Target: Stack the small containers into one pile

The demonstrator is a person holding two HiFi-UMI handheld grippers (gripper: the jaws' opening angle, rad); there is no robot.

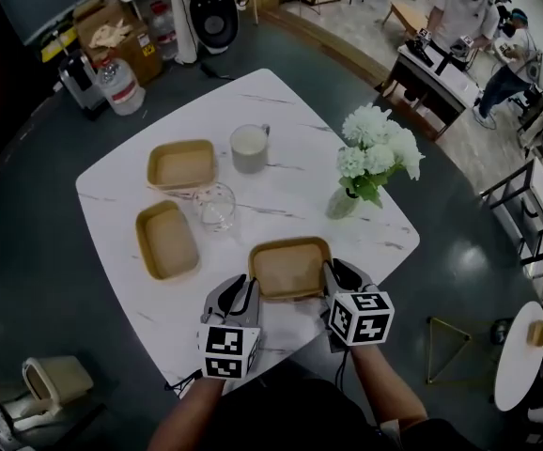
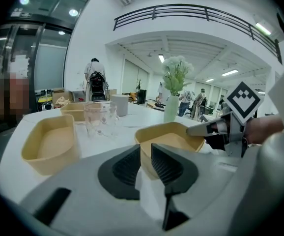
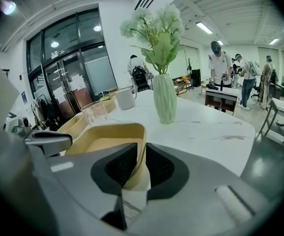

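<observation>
Person is standing at a white marble table [image 1: 281, 111], holding a gripper in each hand. The near container [image 1: 290, 266], tan and rectangular, is sitting at the table's near edge, between the two grippers. The right gripper [image 1: 333, 275] is clamping the near container's right wall. In the right gripper view its pads [image 3: 120, 166] are pressing that wall from both sides. The left gripper [image 1: 243, 289] is sitting at the container's left corner with its jaws narrowly apart. In the left gripper view the corner is showing in the gap, and the pads [image 2: 127, 166] are not pressing it.

Two more tan containers are lying on the table's left half, both empty and unstacked. The middle container [image 1: 167, 240] is sitting just left of a clear glass cup [image 1: 215, 205]. The far container [image 1: 181, 164] is sitting behind that cup. A white mug [image 1: 249, 148] is standing right of the far container. A pale green vase [image 1: 344, 202] with white flowers is standing toward the right side, apart from the containers.
</observation>
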